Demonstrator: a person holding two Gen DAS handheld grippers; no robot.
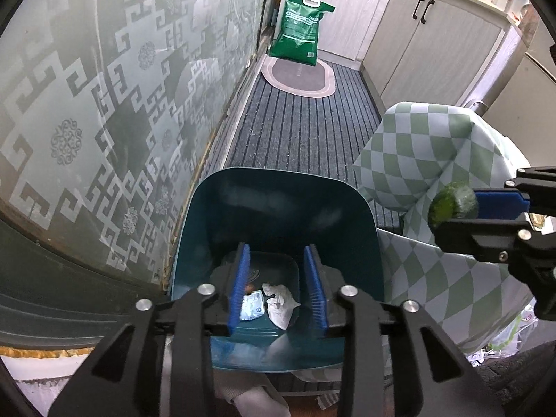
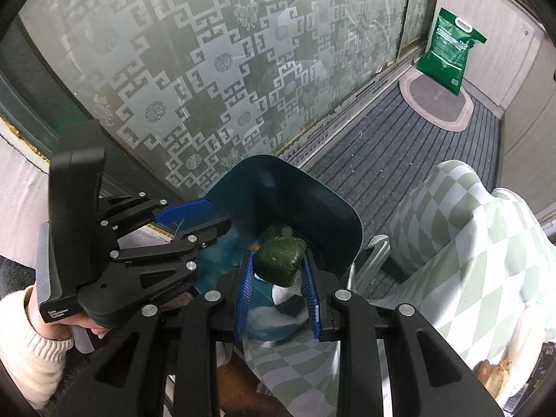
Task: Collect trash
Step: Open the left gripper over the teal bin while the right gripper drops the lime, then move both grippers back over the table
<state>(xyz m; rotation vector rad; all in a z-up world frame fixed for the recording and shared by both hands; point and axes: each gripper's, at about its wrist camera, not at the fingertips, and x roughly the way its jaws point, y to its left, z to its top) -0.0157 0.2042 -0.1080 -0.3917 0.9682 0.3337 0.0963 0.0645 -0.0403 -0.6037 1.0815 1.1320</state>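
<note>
A dark teal trash bin (image 1: 285,205) stands on the floor by the glass door; it also shows in the right wrist view (image 2: 312,205). Inside lie a crumpled white tissue (image 1: 279,304) and a small blue-white wrapper (image 1: 253,307). My left gripper (image 1: 278,286) is open and empty above the bin's mouth; it shows at the left in the right wrist view (image 2: 205,213). My right gripper (image 2: 278,266) is shut on a green cucumber piece (image 2: 279,259) over the bin's near edge. In the left wrist view the cucumber piece (image 1: 451,203) is at the right, held by the right gripper (image 1: 462,208).
A green-and-white checked cloth (image 1: 427,160) drapes over furniture right of the bin. A patterned frosted glass door (image 1: 104,104) runs along the left. A striped grey carpet (image 1: 299,128), an oval mat (image 1: 299,78), a green sack (image 1: 300,31) and cabinets (image 1: 434,45) lie beyond.
</note>
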